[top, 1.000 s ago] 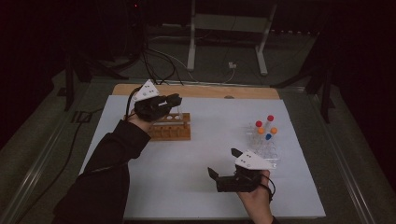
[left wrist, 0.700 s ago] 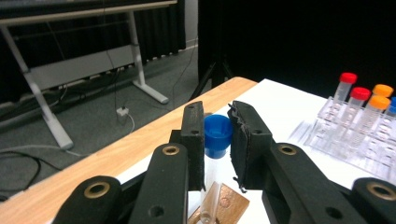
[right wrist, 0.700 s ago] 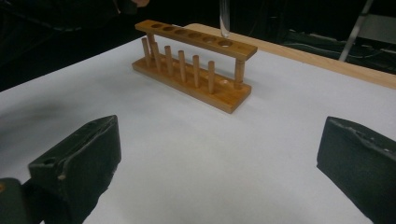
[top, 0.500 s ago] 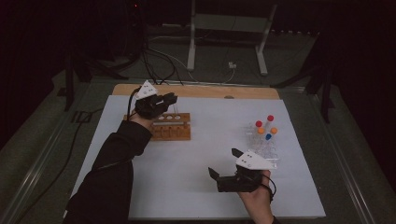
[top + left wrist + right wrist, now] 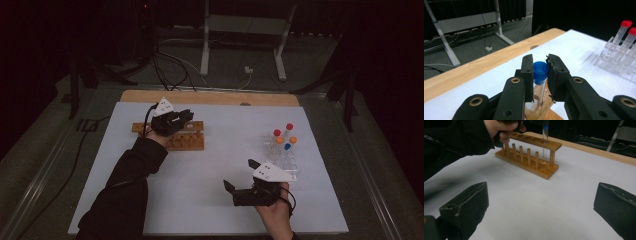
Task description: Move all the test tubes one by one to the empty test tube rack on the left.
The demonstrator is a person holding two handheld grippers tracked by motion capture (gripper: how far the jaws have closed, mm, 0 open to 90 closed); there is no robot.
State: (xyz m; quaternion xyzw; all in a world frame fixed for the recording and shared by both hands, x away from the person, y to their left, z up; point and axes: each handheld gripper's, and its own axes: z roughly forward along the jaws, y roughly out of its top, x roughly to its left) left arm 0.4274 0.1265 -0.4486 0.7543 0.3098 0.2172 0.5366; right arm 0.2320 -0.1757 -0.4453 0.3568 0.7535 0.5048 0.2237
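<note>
Nearest the person, the right gripper is hovering over the white table sheet with its jaws spread wide and nothing between them. Farther off to the right, one clear plastic rack is holding five capped tubes, two red, two orange and one blue. At the far left, the left gripper is clamping one blue-capped clear tube, which is standing upright in the end hole of one brown wooden rack.
</note>
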